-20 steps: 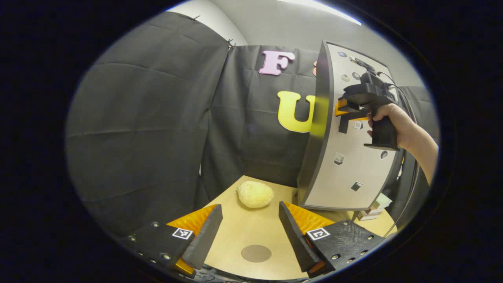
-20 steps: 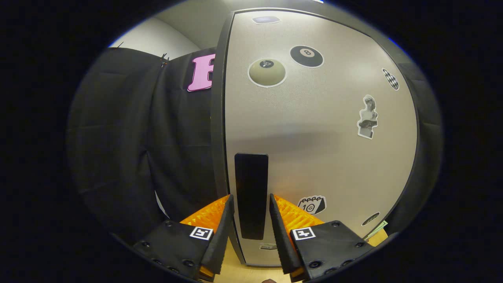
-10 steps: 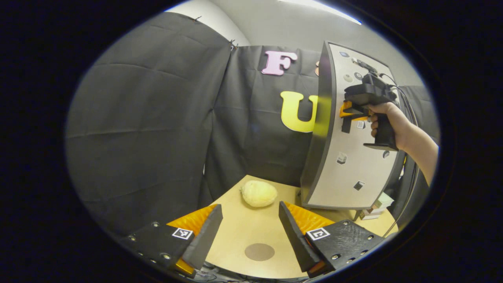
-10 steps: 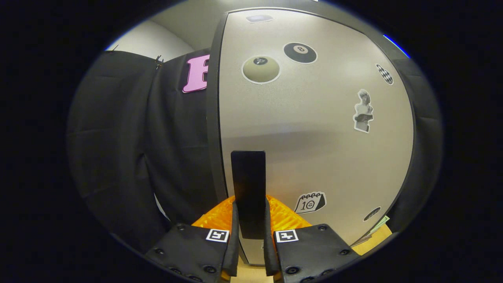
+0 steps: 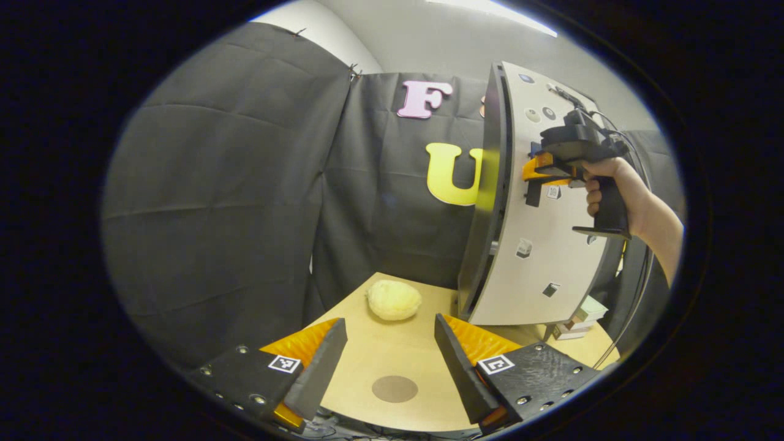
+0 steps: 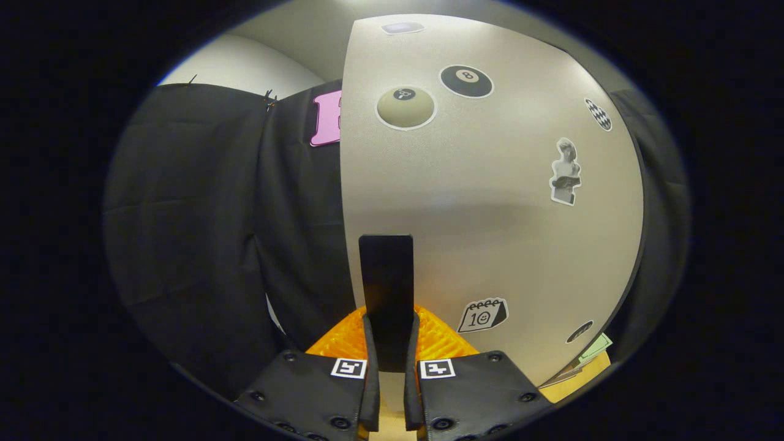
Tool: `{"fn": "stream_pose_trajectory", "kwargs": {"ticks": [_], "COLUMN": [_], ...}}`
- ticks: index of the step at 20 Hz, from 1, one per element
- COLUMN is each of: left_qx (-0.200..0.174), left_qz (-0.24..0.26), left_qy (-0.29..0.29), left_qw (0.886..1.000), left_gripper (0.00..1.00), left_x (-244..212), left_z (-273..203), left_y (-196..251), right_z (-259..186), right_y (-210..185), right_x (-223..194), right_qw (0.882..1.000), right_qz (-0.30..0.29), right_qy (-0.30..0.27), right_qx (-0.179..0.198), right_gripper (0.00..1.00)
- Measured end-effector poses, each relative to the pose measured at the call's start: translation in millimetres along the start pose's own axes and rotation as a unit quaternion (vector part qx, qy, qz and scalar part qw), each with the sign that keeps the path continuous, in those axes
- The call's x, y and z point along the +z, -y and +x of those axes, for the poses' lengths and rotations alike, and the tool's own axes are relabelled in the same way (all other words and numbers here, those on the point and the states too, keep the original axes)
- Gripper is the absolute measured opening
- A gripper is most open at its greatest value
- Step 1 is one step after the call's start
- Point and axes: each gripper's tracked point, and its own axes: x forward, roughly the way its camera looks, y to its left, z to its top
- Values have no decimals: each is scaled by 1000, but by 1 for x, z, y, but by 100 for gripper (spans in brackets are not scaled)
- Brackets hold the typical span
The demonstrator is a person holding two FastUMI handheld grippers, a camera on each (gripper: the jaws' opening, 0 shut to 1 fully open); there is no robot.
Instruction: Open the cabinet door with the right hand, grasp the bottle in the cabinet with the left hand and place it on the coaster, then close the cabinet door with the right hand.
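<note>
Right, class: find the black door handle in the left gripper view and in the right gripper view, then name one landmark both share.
Left gripper view: the handle is upper right, on the cabinet door, under the right gripper.
Right gripper view: the handle stands bottom centre, clamped between the right gripper's fingers.
Shared landmark: the calendar sticker.

We see black cloth (image 5: 233, 184) draped as the booth's wall, creased and pinned at its upper edge, with a pale grey room wall (image 5: 429, 43) rising behind it. A bright strip of ceiling light (image 5: 490, 9) runs along the top. Below lies a light wooden tabletop (image 5: 380, 352).
</note>
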Motion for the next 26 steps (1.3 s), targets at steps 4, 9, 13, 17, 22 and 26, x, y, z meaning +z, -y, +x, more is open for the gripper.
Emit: {"fn": "stream_pose_trajectory", "kwargs": {"ticks": [4, 9, 13, 17, 22, 26], "left_qx": [-1, 0, 2, -7, -28, -53], "left_qz": [3, 7, 9, 12, 28, 35], "left_qy": [2, 4, 7, 3, -2, -1], "left_qw": [1000, 1000, 1000, 1000, 999, 998], "left_gripper": [87, 87, 86, 87, 87, 87], "left_x": [0, -2, 0, 0, -4, 1], "left_z": [-12, -26, -32, -35, -29, -25], "left_y": [8, 18, 25, 37, 58, 80], "right_z": [-27, -52, -64, -76, -84, -96], "right_y": [1, 4, 11, 17, 29, 36], "right_x": [-2, -5, -8, -10, -12, -15], "right_qw": [1000, 998, 996, 994, 992, 992], "right_qz": [1, -6, 7, 2, 8, 6], "right_qy": [-5, -5, -12, -9, -5, -1], "right_qx": [28, 56, 85, 109, 129, 128], "right_gripper": [16, 16, 16, 18, 18, 18]}}
